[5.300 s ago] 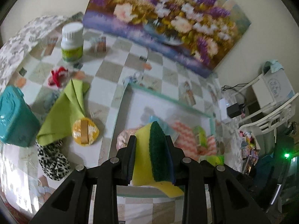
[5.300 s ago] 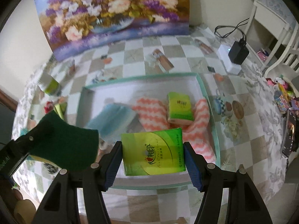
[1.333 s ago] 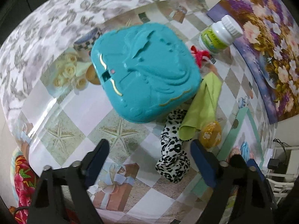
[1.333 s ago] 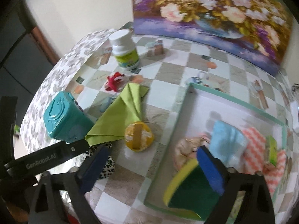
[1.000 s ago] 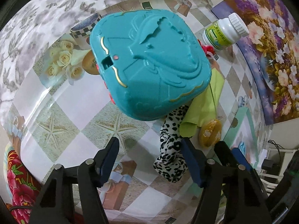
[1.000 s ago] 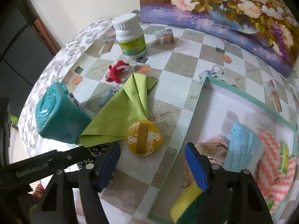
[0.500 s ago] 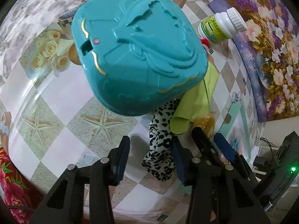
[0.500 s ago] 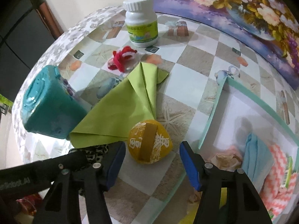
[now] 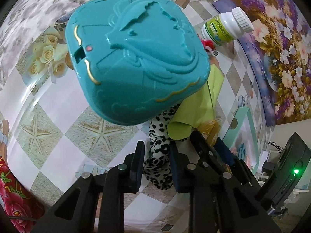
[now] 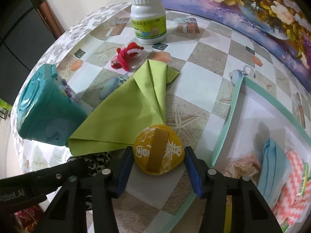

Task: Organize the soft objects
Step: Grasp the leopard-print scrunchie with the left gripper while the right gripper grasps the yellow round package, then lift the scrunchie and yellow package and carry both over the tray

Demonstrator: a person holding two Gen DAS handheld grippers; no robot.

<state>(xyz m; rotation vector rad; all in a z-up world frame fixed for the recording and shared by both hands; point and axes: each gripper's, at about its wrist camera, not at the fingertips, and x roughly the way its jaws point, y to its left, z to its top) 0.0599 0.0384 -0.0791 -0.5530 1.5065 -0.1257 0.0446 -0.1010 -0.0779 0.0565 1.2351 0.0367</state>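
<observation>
A leopard-print cloth (image 9: 158,167) lies on the checked tabletop, partly under a green cloth (image 9: 198,106). My left gripper (image 9: 157,147) points down at it, jaws closing, and both pads press its sides. A round yellow pouch (image 10: 158,149) with a brown strip lies beside the green cloth (image 10: 132,108). It sits between the jaws of my right gripper (image 10: 158,156), which are closing, the pads just off its edges. The left wrist view shows the right gripper's fingers (image 9: 198,141) close beside the left ones.
A teal plastic box (image 9: 132,58) stands right behind the leopard cloth. A white bottle (image 10: 148,19) and a red fuzzy toy (image 10: 126,56) lie further back. At the right, a teal-rimmed tray (image 10: 229,120) holds a blue cloth (image 10: 274,163), a pink chevron cloth (image 10: 291,184) and others.
Both grippers came down and narrowed their jaws: the left onto the leopard cloth, the right around the yellow pouch. The sponge and tissue pack held earlier are gone from the jaws.
</observation>
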